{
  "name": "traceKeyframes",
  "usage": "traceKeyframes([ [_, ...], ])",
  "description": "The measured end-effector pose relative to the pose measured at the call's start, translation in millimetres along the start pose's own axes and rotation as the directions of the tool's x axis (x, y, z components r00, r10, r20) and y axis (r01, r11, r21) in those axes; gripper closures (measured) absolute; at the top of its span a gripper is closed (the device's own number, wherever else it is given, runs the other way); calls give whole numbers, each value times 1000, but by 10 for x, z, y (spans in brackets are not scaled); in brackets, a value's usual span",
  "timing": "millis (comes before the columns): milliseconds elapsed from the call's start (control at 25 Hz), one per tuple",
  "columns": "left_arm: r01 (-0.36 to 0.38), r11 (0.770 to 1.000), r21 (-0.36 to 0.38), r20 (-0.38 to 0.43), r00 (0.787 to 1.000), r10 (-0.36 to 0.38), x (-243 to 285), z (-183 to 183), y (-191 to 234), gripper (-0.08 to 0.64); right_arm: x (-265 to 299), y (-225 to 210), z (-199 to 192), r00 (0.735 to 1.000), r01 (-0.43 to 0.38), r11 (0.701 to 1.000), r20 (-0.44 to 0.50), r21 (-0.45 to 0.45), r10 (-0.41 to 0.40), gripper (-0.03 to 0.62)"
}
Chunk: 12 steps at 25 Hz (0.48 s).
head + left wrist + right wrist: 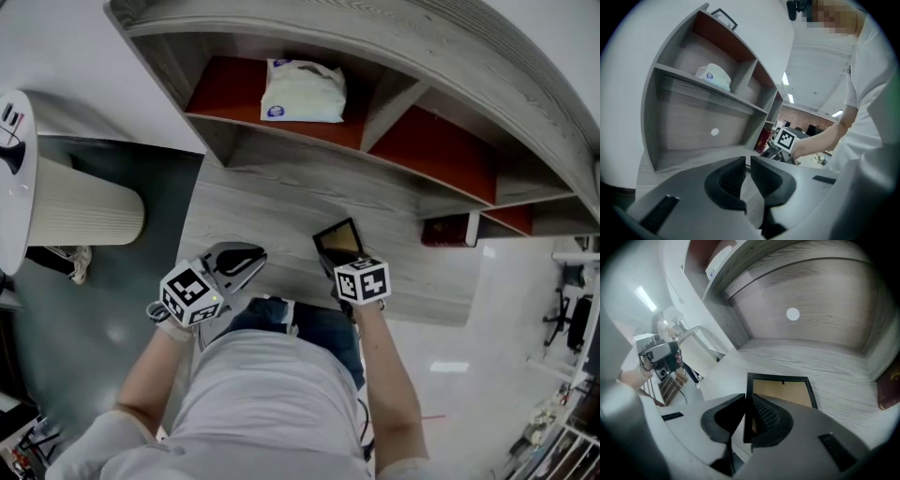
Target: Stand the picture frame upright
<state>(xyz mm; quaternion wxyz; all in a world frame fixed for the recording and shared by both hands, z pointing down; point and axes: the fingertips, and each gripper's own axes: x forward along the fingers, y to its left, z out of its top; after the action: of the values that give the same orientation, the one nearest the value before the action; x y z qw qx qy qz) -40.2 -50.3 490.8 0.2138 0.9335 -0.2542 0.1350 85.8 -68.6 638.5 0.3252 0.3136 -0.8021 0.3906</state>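
Left gripper (242, 262): jaws pressed together, nothing between them, over the table's (281, 202) front edge. Right gripper (339, 274): pinching the left rim of the picture frame (337, 241) mid-table. Brown backing faces up, and I can't tell if the far edge touches the wood. Dark red object (445, 230) at the table's right end.
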Motion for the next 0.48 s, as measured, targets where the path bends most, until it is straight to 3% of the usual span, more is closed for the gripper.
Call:
traceKeyframes([
  [80, 65, 996, 53, -45, 997, -62, 129, -103, -25, 525, -50, 24, 8, 1000, -23, 1000, -5, 1, 23, 541],
  [200, 152, 981, 121, -123, 983, -137, 341, -287, -29, 434, -130, 44, 16, 999, -51, 999, -14, 16, 51, 541],
  [480, 275, 932, 234, -230, 948, -222, 796, -517, 41, 395, -245, 112, 8, 995, -89, 995, -58, -33, 87, 541],
])
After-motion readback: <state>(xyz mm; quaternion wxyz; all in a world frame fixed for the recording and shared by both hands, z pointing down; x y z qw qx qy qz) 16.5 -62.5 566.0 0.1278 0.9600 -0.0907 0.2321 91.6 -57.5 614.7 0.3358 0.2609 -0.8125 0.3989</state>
